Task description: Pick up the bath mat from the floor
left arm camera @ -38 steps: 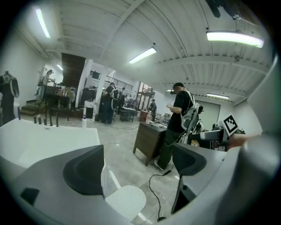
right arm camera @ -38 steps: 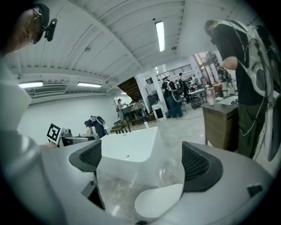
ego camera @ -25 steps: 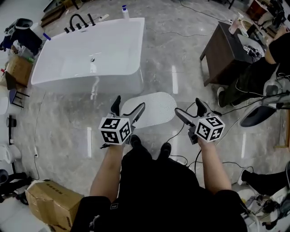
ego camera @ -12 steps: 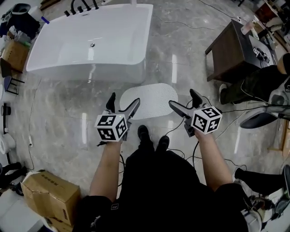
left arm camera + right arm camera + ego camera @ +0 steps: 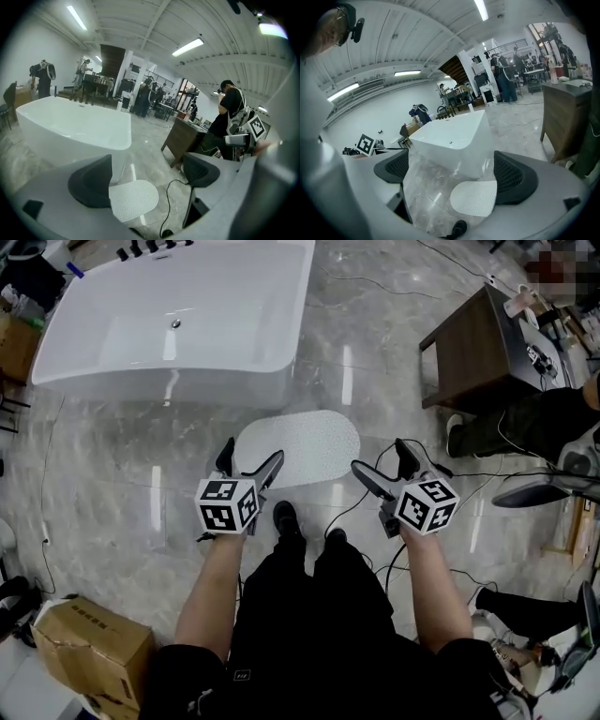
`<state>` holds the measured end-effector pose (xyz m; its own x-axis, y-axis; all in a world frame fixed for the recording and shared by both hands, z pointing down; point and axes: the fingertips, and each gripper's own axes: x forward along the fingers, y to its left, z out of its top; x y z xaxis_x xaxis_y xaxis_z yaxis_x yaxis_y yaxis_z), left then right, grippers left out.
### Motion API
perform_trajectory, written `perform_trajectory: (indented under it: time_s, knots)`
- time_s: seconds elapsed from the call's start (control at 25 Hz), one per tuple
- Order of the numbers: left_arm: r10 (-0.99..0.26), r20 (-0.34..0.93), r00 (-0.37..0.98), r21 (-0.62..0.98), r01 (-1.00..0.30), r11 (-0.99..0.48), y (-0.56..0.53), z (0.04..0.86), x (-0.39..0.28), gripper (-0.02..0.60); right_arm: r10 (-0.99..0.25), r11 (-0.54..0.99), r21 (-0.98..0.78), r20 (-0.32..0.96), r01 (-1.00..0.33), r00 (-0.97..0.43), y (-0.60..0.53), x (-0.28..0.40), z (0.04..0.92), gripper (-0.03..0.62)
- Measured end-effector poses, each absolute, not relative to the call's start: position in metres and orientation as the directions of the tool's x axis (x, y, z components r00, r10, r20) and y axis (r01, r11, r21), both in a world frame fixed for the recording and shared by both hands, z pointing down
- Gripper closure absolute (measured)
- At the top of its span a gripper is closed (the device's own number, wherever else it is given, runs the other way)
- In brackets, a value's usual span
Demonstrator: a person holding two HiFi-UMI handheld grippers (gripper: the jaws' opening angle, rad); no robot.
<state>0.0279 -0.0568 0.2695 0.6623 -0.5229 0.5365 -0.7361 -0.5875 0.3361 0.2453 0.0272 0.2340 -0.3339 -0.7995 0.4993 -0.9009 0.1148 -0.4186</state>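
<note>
A white oval bath mat (image 5: 298,448) with a dotted surface lies flat on the grey marble floor, just in front of the person's shoes. It also shows low between the jaws in the left gripper view (image 5: 133,198) and the right gripper view (image 5: 474,198). My left gripper (image 5: 249,462) hangs above the mat's left end, jaws wide apart and empty. My right gripper (image 5: 386,468) is held to the right of the mat, also open and empty. Both are well above the floor.
A white bathtub (image 5: 178,320) stands beyond the mat. A dark wooden table (image 5: 478,348) is at the right, with a seated person beside it. A black cable (image 5: 370,498) trails on the floor by the mat. A cardboard box (image 5: 80,648) sits at lower left.
The view has shifted so the tub and mat sit slightly higher and more to the left. Both grippers stay open above the mat's near edge, little moved relative to it.
</note>
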Motion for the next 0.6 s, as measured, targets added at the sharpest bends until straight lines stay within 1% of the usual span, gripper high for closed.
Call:
perform_trajectory:
  time_s: [0.24,0.44,0.6]
  knots:
    - [-0.467,0.624,0.627,0.312,-0.748,-0.586,-0.039,0.329,0.043,0.083,-0.768,0.084,-0.473,0.530,-0.877,-0.359,0.025,0.257,0.306,0.014]
    - [-0.449,0.651,0.612,0.345,-0.765,-0.544,-0.034,0.373,0.051,0.083,-0.745,0.075,-0.493,0.550,-0.867,-0.377,0.027,0.260,0.358,0.014]
    - [-0.445,0.673,0.590,0.316,-0.774,-0.549,-0.033,0.411,0.052,0.083,-0.724,0.072,-0.499,0.570,-0.864,-0.389,0.037,0.265,0.404,0.014]
